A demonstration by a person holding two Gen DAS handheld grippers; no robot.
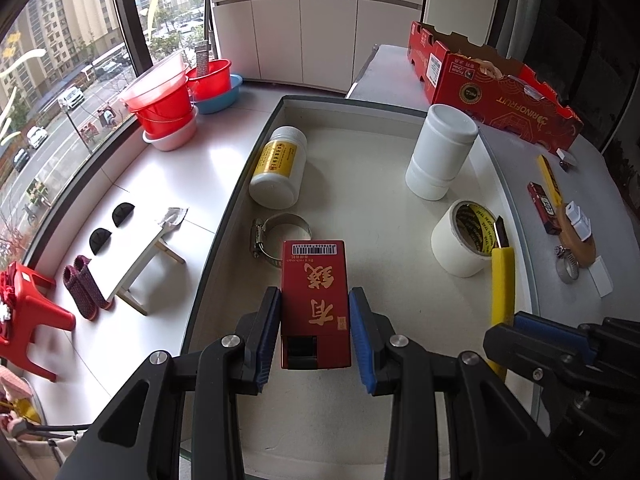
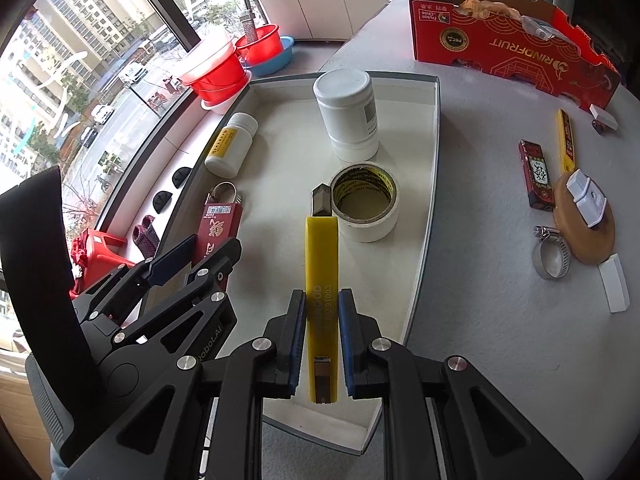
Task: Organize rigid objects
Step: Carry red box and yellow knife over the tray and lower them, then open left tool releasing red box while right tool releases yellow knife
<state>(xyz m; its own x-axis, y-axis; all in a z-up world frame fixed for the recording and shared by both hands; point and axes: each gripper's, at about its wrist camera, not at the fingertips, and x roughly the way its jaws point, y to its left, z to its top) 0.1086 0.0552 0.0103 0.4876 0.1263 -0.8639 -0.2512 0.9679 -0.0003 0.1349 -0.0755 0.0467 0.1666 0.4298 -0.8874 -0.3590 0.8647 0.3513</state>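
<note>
Over shallow white tray [image 1: 256, 136]: left gripper [image 1: 315, 320] clamped on red cardboard box [image 1: 314, 300], right gripper [image 2: 322, 336] clamped on yellow utility knife [image 2: 321, 280]. Placing step; next, lowering and releasing inside tray.

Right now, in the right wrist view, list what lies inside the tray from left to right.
White pill bottle with yellow label → metal hose clamp → red box held by the left gripper → yellow utility knife held by the right gripper → roll of white tape.
</note>
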